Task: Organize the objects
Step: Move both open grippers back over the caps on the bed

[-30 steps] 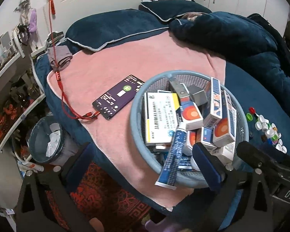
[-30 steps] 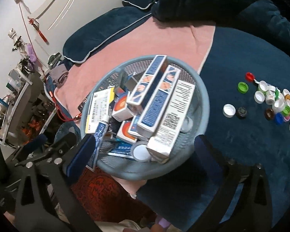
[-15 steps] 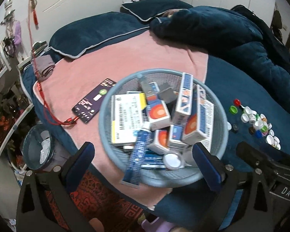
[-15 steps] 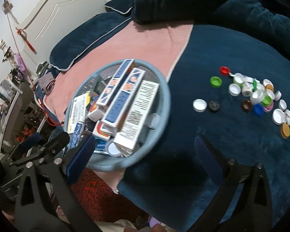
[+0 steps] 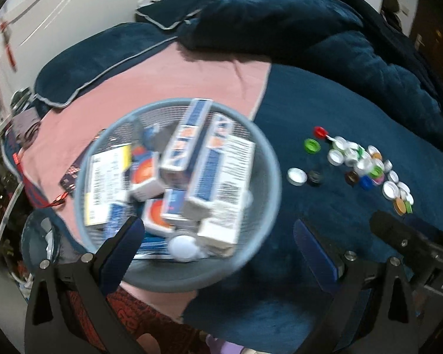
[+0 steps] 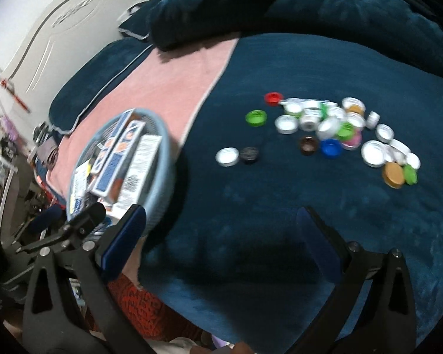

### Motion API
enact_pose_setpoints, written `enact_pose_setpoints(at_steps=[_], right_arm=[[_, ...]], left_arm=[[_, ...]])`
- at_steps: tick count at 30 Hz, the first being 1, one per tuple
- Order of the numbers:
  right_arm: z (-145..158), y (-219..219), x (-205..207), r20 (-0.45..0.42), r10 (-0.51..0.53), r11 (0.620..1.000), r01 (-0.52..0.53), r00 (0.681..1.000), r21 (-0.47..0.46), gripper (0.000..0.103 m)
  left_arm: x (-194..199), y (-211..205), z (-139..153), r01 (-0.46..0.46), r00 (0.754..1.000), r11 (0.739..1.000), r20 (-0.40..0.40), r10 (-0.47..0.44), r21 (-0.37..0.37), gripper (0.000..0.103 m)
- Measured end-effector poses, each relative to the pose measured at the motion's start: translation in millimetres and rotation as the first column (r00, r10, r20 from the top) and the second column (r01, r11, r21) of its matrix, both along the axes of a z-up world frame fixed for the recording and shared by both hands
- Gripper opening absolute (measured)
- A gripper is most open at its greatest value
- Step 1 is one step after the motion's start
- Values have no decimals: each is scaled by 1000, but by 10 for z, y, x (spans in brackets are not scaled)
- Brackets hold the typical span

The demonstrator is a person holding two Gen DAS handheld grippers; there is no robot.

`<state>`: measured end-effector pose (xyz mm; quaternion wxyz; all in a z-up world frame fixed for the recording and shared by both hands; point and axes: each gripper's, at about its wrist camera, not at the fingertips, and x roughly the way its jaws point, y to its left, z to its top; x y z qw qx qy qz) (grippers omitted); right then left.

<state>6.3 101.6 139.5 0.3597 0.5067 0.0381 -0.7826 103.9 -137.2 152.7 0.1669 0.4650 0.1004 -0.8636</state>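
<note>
Between left jaws, blue basket (image 5: 268, 159).

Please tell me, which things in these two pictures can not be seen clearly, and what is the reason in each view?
- Left wrist view: print on the boxes in the basket is unreadable, motion blur.
- Left wrist view: the basket's near rim is partly covered by a finger of the left tongs.
- Right wrist view: the basket contents are partly hidden by its wall and the tongs.
- Both views: bottle caps overlap, so no exact count.
</note>
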Motion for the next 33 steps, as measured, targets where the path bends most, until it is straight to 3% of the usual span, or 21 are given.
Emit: enact_pose_setpoints(at_steps=[17, 23, 26, 30, 33], right_arm=[[-214, 998, -538, 38, -203, 979, 202, 978, 33, 103], [-339, 1297, -691, 50, -272, 962, 269, 961, 54, 103], [-448, 1424, -766, 58, -307, 950, 302, 950, 75, 103], [-570, 1522, -840, 68, -334, 940, 327, 940, 99, 103], [-611, 1522, -860, 63, -329, 941, 321, 942, 107, 103]], left_arm=[[-585, 1042, -180, 200, 979, 979, 32, -201, 26, 102], [-777, 1338, -437, 244, 965, 968, 81, -248, 58, 102], [-852, 1430, -648, 211, 969, 975, 115, -217, 66, 102], [-890, 1440, -922, 90, 988, 993, 116, -98, 74, 102], [-935, 1376, -1070, -9, 995, 1000, 102, 6, 29, 101]])
